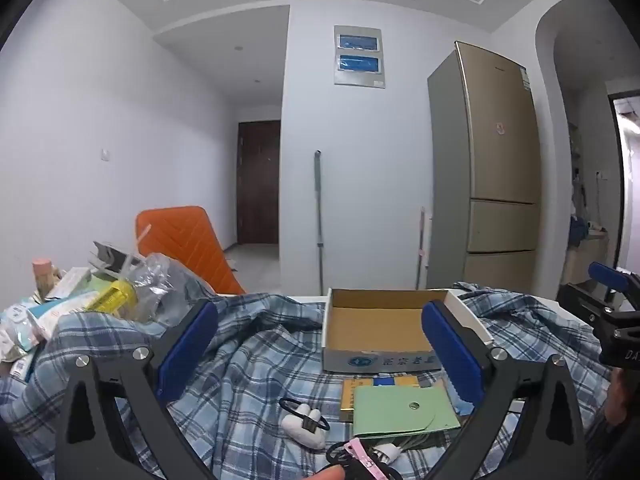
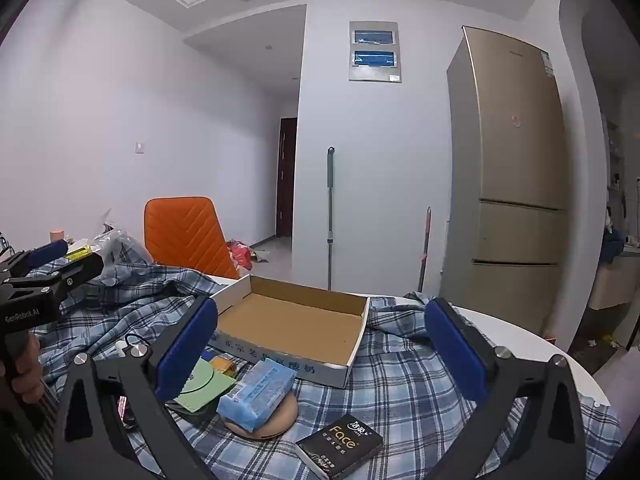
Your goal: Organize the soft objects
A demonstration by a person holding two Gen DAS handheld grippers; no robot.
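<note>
Hovering above a plaid cloth on the counter, the left tool and right tool both gape, holding nothing; a blue tissue pack lies beside the cardboard box.

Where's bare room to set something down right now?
The box floor is bare. Open plaid cloth lies between the box's right wall and the right fingers, and more above the Face pack. Crowded: in front of the box, around the tissue pack and green pouch, and the far-left pile.
</note>
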